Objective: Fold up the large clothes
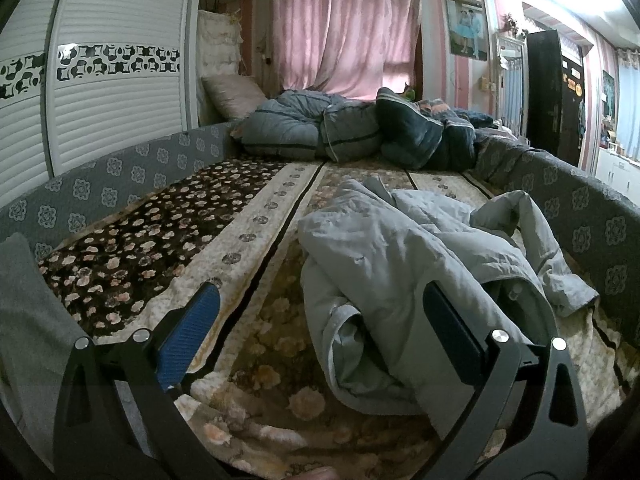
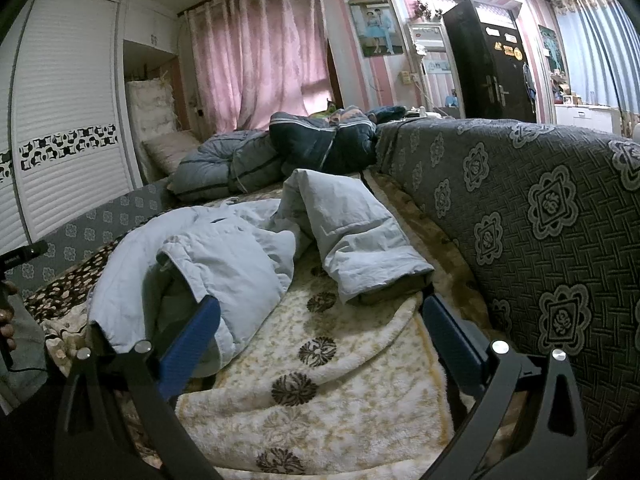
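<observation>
Your garment is a pale grey-blue padded jacket (image 1: 404, 256), lying crumpled and unfolded on the floral blanket (image 1: 256, 240) that covers the bed. In your left wrist view it sits right of centre, bunched into thick folds, with its near hem spilling down between the fingers and draped against the right finger of that tool. In your right wrist view the same jacket (image 2: 208, 256) spreads across the left and middle of the bed, and one sleeve (image 2: 360, 232) runs out to the right, its cuff ending near the right finger.

Your left gripper (image 1: 320, 332) hangs low over the near edge of the blanket with its jaws wide apart, clamping nothing, though cloth lies between and against them. Your right gripper (image 2: 320, 340) is likewise spread wide and empty, over a cream, medallion-patterned stretch of the blanket, with the jacket's lower edge touching its left finger.

To the right of the jacket rises a grey upholstered side panel (image 2: 540, 216) with a rosette pattern; a matching panel borders the left. At the far end of the bed lie heaped blue-grey quilts (image 1: 320, 128) and a pillow (image 1: 236, 96). Beyond them hang pink curtains (image 1: 340, 28). A white louvred wardrobe (image 1: 116, 92) stands on the left, and a dark door (image 2: 488, 68) on the far right.
</observation>
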Demonstrator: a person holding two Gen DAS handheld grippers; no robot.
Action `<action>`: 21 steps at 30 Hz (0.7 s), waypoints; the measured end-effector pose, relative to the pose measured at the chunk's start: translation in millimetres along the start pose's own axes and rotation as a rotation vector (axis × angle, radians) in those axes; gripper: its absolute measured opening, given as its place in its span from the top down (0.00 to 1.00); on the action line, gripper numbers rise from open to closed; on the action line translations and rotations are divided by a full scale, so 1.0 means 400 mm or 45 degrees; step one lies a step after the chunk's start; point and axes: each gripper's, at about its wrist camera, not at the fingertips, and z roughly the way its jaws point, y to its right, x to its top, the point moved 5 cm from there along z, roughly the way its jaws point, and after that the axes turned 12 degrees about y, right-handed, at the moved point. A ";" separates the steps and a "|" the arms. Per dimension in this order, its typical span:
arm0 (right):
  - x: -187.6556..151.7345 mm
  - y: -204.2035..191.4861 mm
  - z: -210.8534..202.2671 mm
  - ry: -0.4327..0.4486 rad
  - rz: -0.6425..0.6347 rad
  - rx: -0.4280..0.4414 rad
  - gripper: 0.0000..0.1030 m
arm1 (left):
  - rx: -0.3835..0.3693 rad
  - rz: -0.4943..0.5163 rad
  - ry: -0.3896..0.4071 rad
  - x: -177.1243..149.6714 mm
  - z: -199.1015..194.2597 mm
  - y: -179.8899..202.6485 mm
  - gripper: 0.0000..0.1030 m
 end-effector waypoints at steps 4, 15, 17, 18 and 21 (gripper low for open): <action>0.001 0.001 -0.003 0.005 -0.003 -0.001 0.02 | 0.004 -0.003 0.006 0.000 -0.002 0.002 0.03; 0.007 0.017 -0.006 0.005 -0.019 -0.078 0.02 | 0.004 -0.024 0.002 -0.010 0.001 -0.005 0.03; 0.009 0.024 -0.007 0.001 -0.014 -0.107 0.02 | 0.004 -0.023 0.003 -0.014 -0.002 -0.006 0.03; 0.010 0.029 -0.007 -0.001 -0.010 -0.117 0.02 | 0.004 -0.021 0.004 -0.014 -0.002 -0.005 0.03; 0.013 0.037 -0.004 -0.012 -0.004 -0.142 0.02 | 0.002 -0.007 0.004 -0.017 0.003 -0.004 0.03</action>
